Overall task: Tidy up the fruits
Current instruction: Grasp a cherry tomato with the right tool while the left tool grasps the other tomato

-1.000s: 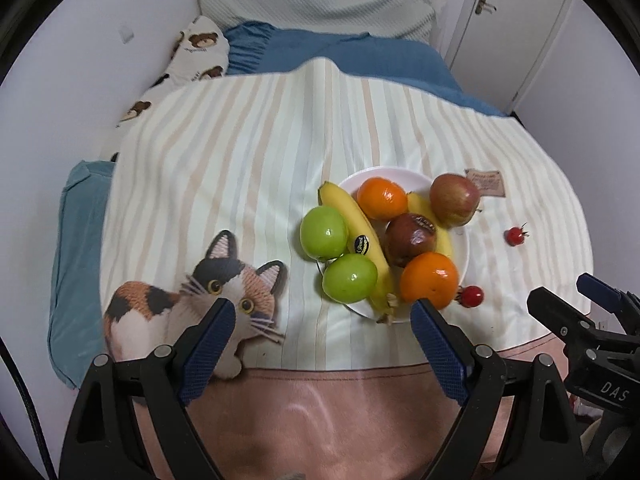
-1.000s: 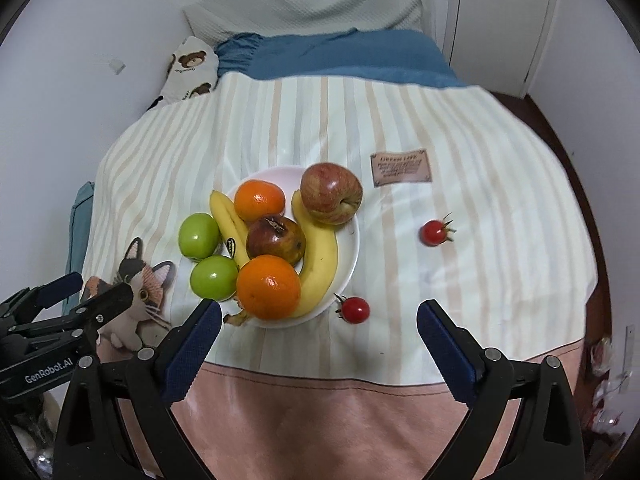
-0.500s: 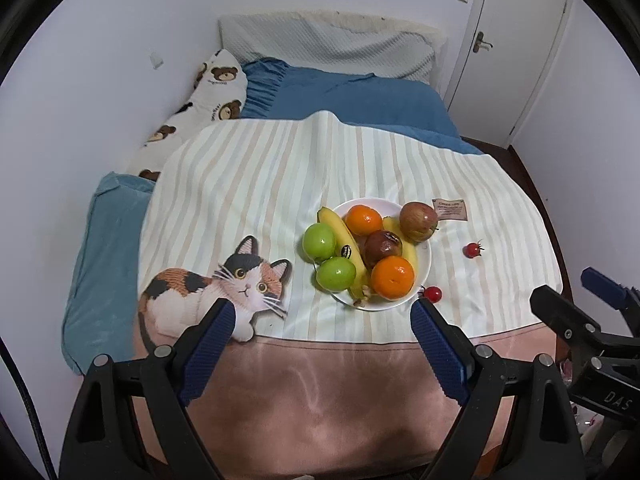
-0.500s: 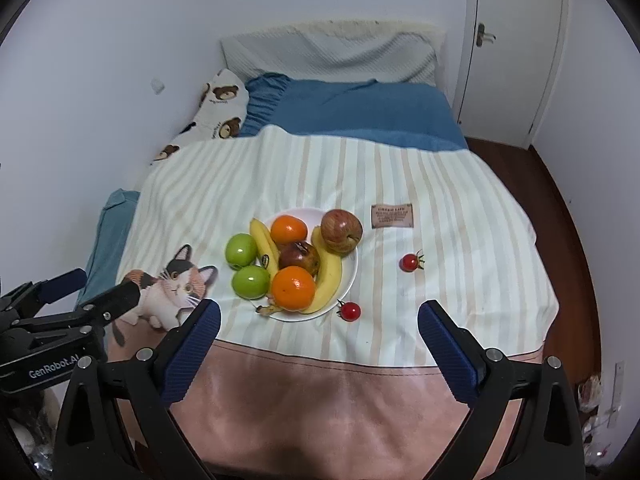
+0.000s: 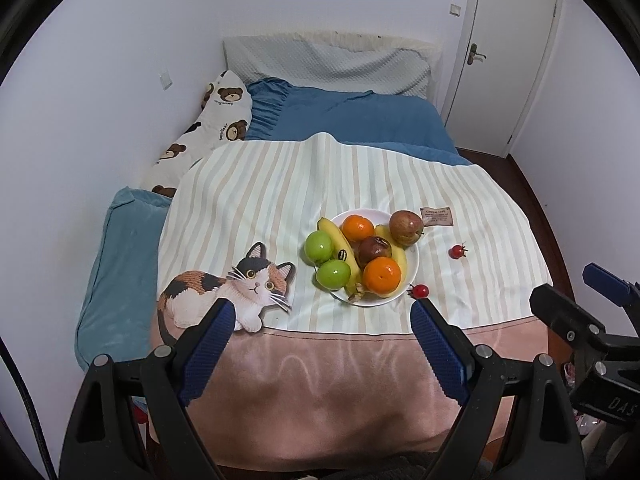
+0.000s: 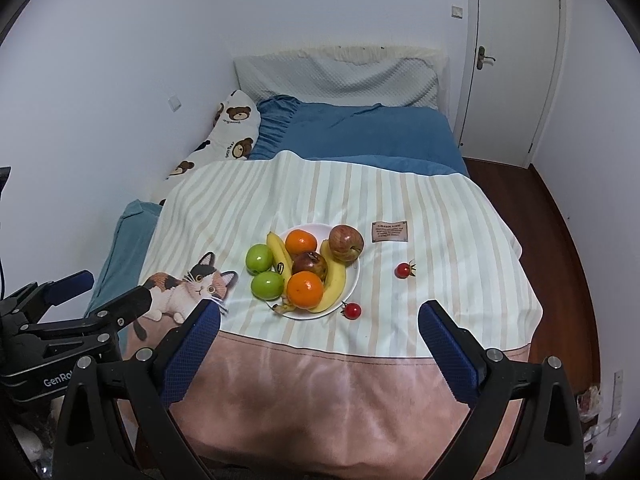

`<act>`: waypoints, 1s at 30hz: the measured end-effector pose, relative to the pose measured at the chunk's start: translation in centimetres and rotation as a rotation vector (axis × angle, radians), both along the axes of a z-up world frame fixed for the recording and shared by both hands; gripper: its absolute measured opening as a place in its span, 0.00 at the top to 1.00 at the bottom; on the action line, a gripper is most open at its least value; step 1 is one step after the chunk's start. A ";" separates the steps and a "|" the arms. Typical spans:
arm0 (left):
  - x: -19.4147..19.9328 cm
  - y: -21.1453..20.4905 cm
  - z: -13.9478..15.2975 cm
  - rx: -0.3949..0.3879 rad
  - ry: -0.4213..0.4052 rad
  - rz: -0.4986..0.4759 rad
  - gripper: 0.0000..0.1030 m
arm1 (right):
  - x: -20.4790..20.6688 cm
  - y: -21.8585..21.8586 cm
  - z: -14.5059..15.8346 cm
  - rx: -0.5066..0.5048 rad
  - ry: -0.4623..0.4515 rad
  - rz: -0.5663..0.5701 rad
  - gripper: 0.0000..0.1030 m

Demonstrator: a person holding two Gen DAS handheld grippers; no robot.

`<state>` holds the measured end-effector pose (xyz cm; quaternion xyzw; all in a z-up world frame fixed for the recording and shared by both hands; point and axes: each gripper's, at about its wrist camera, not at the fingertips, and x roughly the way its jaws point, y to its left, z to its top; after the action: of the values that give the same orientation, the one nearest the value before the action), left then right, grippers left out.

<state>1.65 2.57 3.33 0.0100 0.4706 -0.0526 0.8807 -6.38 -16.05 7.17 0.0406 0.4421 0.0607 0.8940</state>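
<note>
A white plate (image 5: 414, 264) (image 6: 354, 280) on the striped blanket holds two oranges (image 5: 382, 275), two bananas (image 5: 340, 246), a red apple (image 5: 406, 222) and a dark apple (image 5: 374, 249). Two green apples (image 5: 319, 246) (image 6: 267, 285) sit at its left edge. Two cherry tomatoes lie on the blanket, one at the plate's near edge (image 5: 420, 291) (image 6: 352, 310), one further right (image 5: 457, 251) (image 6: 404, 270). My left gripper (image 5: 320, 332) and right gripper (image 6: 318, 334) are both open and empty, held well back from the bed's foot.
The bed has a blue sheet (image 5: 352, 120), a grey pillow (image 5: 324, 62) and a bear-print pillow (image 5: 208, 128) by the left wall. A cat picture (image 5: 232, 292) is on the blanket. A white door (image 5: 508, 52) and wood floor (image 6: 560, 220) are at right.
Both grippers have pulled back and up from the bed; the plate and fruit look smaller and farther. The fruit has not moved. Both grippers stay open.
</note>
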 end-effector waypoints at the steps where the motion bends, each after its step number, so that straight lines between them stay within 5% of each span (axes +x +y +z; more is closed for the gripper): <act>1: 0.0 0.0 0.1 -0.001 0.000 0.000 0.13 | -0.1 -0.1 0.1 0.001 0.000 0.001 0.02; 15: 1.3 -2.3 -1.1 0.011 0.020 0.013 0.13 | 1.6 -2.7 -1.4 0.096 0.051 0.012 0.02; 21: 3.8 -7.0 -5.7 0.085 0.028 -0.003 0.13 | 6.4 -8.1 -7.2 0.147 0.140 -0.035 0.02; 23: 4.6 -9.0 -7.9 0.123 0.039 -0.022 0.13 | 8.3 -9.9 -9.6 0.152 0.170 -0.044 0.09; 25: 5.4 -11.4 -10.8 0.169 0.041 -0.045 0.13 | 10.8 -11.3 -12.5 0.141 0.211 -0.033 0.29; 30: 6.3 -16.4 -17.0 0.282 0.002 -0.100 0.17 | 16.3 -12.5 -18.7 0.072 0.251 0.052 0.34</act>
<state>7.94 -13.79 -13.70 0.1571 0.4731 -0.0300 0.8664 9.92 -28.54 -11.56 0.0685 0.5488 0.0940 0.8279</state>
